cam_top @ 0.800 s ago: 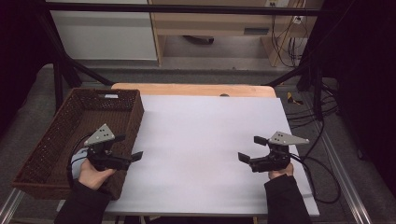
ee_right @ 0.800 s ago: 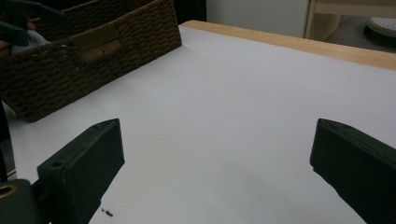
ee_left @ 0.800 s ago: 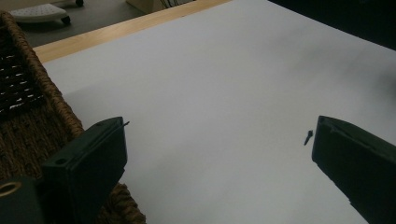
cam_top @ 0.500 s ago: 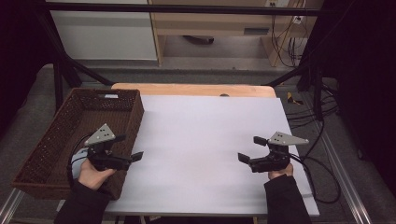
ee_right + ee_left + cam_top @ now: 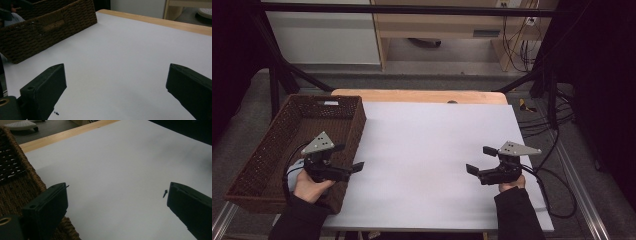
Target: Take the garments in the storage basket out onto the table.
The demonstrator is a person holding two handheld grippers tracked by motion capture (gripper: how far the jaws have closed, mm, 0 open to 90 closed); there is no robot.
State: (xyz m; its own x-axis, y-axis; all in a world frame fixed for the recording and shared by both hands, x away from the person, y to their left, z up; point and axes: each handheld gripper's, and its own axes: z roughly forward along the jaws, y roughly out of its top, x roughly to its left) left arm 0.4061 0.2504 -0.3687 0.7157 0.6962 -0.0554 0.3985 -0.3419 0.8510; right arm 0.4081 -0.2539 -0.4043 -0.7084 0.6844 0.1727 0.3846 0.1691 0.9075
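Note:
Both grippers hover low over a white sheet (image 5: 432,145) that covers the table. My left gripper (image 5: 348,157) is at the sheet's left edge, beside the near right corner of a brown wicker basket (image 5: 358,122). It is open and holds nothing. My right gripper (image 5: 480,159) is near the front right of the sheet, also open and holding nothing. In the left gripper view the jaws stand wide apart (image 5: 117,202) with the basket (image 5: 15,185) at the left. In the right gripper view the gripper (image 5: 116,85) faces the basket (image 5: 50,27) across bare sheet.
A strip of wooden tabletop (image 5: 412,95) shows beyond the sheet. Cables (image 5: 557,170) trail off the right side over a metal rail. A tiny dark speck (image 5: 165,193) lies on the sheet. Cabinets and a black frame stand behind the table.

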